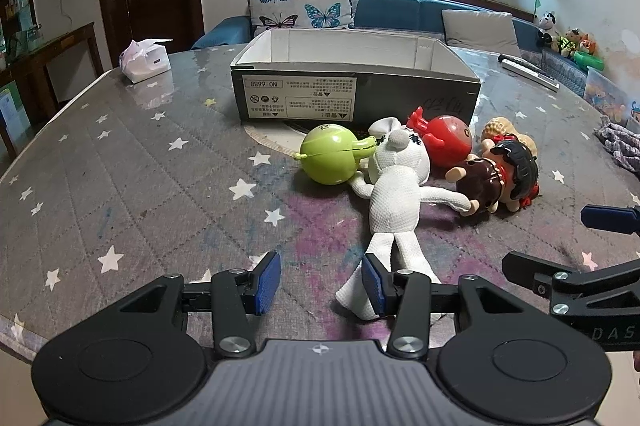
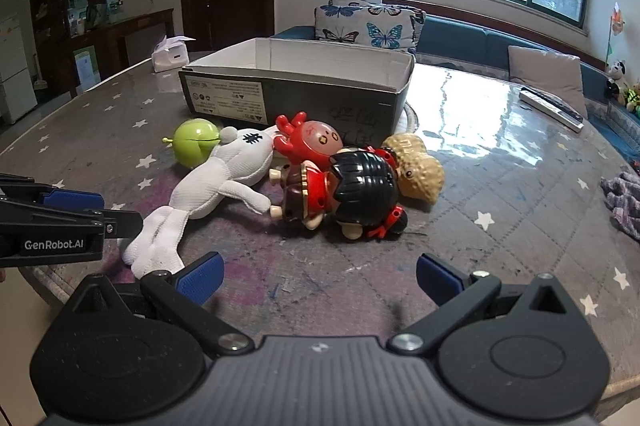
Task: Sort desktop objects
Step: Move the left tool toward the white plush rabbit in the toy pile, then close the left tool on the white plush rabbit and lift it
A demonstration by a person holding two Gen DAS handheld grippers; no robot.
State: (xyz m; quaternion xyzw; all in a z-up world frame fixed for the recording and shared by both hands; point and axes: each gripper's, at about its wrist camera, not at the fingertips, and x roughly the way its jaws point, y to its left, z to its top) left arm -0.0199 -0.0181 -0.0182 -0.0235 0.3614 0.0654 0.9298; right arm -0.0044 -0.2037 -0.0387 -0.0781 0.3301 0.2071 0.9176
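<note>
On the star-print table (image 1: 120,162) I have five toys heaped just near of the open box (image 1: 352,66), which I take to be where they should go, since it sits empty-looking from my low angle with its mouth up, though I cannot see its floor. My left gripper (image 1: 320,282) hangs low at the near edge with its jaws spread and nothing between them; its right pad lies over the plush (image 1: 394,186) legs in view, but whether it touches them I cannot tell. The plush lies stretched toward me, head far, one arm draped against the doll (image 2: 344,194), so its legs are the easiest handle. My right gripper (image 2: 318,278) also stands with jaws wide and empty, aimed at the doll lying on its side directly ahead. Left of the plush head rests the green ball (image 1: 328,154); the red toy (image 2: 312,142) leans against the box wall behind, and the peanut (image 2: 416,166) sits touching the doll on the right. Nothing is lifted yet, so I judge the sorting at its start. A remote (image 2: 554,108) and a cloth (image 2: 624,198) lie well apart, far right.
</note>
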